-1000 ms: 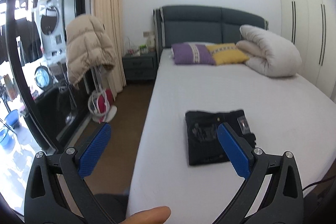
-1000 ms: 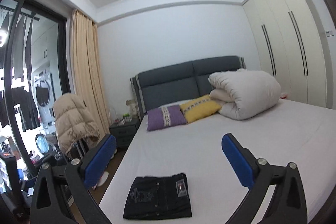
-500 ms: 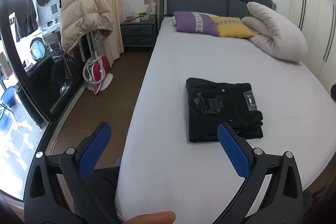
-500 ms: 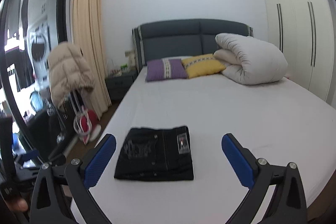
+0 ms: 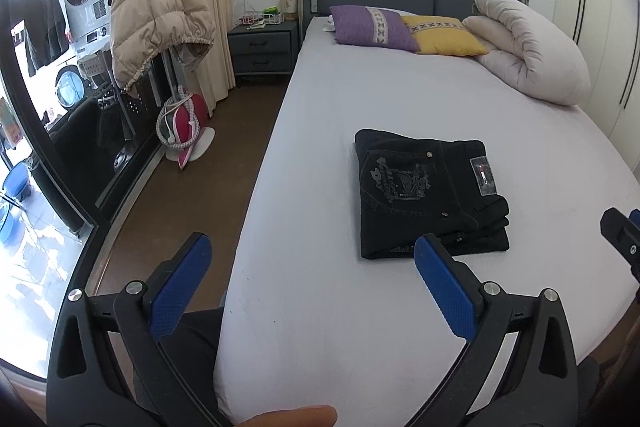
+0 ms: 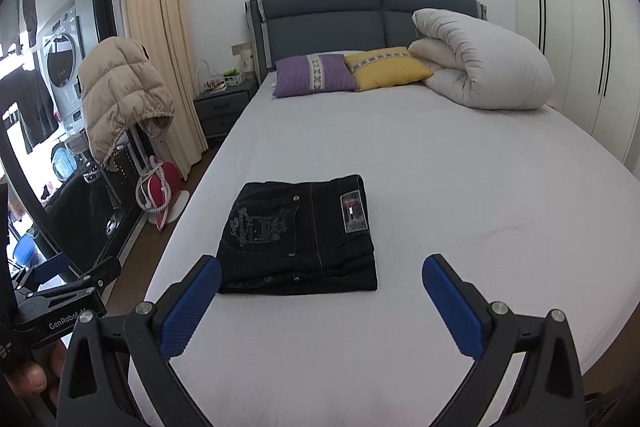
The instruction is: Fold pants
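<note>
Pants (image 6: 300, 235): dark denim, matt, pale contrast stitching, small shiny metal rivets, a glossy patch at the waistband. Bed sheet (image 6: 440, 187): smooth pale cloth, matt, faint creases. Headboard (image 6: 360, 7): padded grey upholstery, matt. Duvet (image 6: 480, 67): soft, puffy off-white cloth. Jacket (image 5: 156, 11): quilted beige fabric, slight sheen. Floor (image 5: 208, 163): brown, smooth, matt. Left gripper (image 5: 308, 283) and right gripper (image 6: 322, 299): black matt plastic frames, silvery metal bolts; fingers (image 5: 444, 283) faced with blue, finely dimpled rubbery pads.
</note>
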Motion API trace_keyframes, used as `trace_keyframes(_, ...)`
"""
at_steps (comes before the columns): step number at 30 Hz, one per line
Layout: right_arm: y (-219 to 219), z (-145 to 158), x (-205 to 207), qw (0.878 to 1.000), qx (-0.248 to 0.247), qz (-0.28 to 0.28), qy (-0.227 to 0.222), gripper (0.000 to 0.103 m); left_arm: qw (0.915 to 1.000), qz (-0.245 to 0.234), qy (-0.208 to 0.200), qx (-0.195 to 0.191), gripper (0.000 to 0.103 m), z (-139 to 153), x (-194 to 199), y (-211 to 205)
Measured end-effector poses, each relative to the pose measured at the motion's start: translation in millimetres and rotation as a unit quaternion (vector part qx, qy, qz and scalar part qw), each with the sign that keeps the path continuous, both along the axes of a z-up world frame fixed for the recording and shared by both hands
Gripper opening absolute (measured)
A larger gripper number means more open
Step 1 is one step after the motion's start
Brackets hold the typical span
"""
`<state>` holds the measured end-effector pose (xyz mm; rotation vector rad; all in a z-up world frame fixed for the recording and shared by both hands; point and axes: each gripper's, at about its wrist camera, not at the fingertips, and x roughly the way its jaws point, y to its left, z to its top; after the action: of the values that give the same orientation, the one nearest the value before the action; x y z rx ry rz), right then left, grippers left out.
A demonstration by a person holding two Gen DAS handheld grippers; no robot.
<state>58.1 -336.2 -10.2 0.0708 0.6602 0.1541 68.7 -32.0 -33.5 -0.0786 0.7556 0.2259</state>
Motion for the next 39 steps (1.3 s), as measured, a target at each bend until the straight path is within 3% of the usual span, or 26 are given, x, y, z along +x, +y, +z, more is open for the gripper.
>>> trace_keyframes(39, 9, -14, 5, 0.999, -0.004, 0.015, 0.034, 0.103, 0.9999, -0.009, 0.010, -0.004, 0.103, -26, -1, -2)
